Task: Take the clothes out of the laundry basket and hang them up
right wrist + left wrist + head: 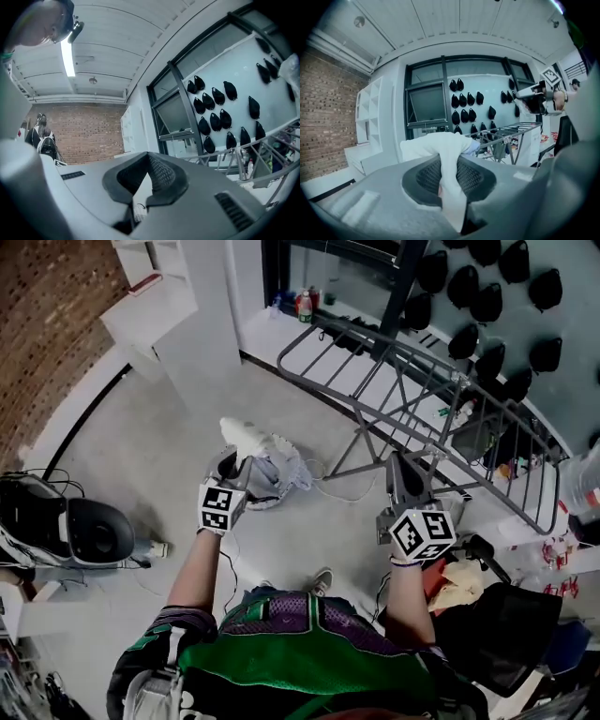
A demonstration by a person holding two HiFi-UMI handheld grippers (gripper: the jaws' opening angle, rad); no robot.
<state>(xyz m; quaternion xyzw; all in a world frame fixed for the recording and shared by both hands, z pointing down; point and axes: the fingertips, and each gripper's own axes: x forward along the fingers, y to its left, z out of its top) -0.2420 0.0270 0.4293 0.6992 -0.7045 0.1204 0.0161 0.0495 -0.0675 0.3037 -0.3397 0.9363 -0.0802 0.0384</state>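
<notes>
A white garment (247, 436) is pinched in my left gripper (232, 461), which is raised in front of me. In the left gripper view the white garment (440, 146) drapes over and between the jaws of the left gripper (454, 178), which are shut on it. Beneath it on the floor sits a pale laundry basket (281, 474) with cloth in it. My right gripper (407, 482) is held up at the right, just in front of the grey drying rack (422, 381). The right gripper (149, 174) has its jaws shut with nothing between them.
The drying rack (511, 129) stands ahead to the right, before a wall of black hanging items (487, 296). A white shelf unit (178, 306) stands at the back left, and a grey-black machine (89, 532) on the floor at left. Dark bags and clutter (506, 634) lie at the lower right.
</notes>
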